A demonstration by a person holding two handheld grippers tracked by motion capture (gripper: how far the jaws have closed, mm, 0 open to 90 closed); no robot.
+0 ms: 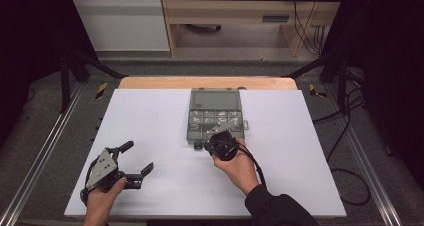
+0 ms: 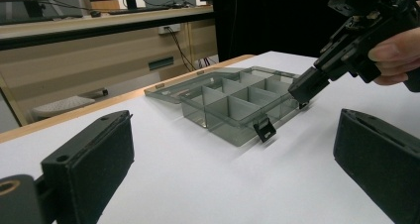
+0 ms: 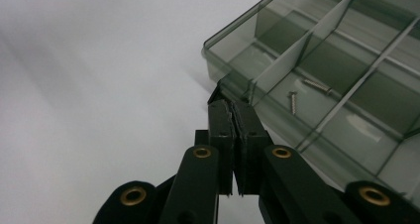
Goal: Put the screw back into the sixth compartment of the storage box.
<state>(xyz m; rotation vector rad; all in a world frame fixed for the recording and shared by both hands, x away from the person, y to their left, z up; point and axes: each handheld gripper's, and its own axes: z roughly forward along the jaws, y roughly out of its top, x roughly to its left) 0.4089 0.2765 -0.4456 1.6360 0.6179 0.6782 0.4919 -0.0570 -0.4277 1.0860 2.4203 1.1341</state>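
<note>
A smoky grey clear compartment box lies on the white table with its lid flat open behind it. Small screws lie in some compartments. My right gripper is shut, and its fingertips touch the box's front wall by a black latch near a corner. I cannot tell whether the latch is pinched. In the left gripper view, the right gripper reaches the box's front edge from the right. My left gripper rests open at the table's front left, far from the box, with nothing between its jaws.
Another black latch hangs free on the box's front wall. The white table top ends at a wooden strip at the back. Metal rails run along both sides, and cables lie on the floor to the right.
</note>
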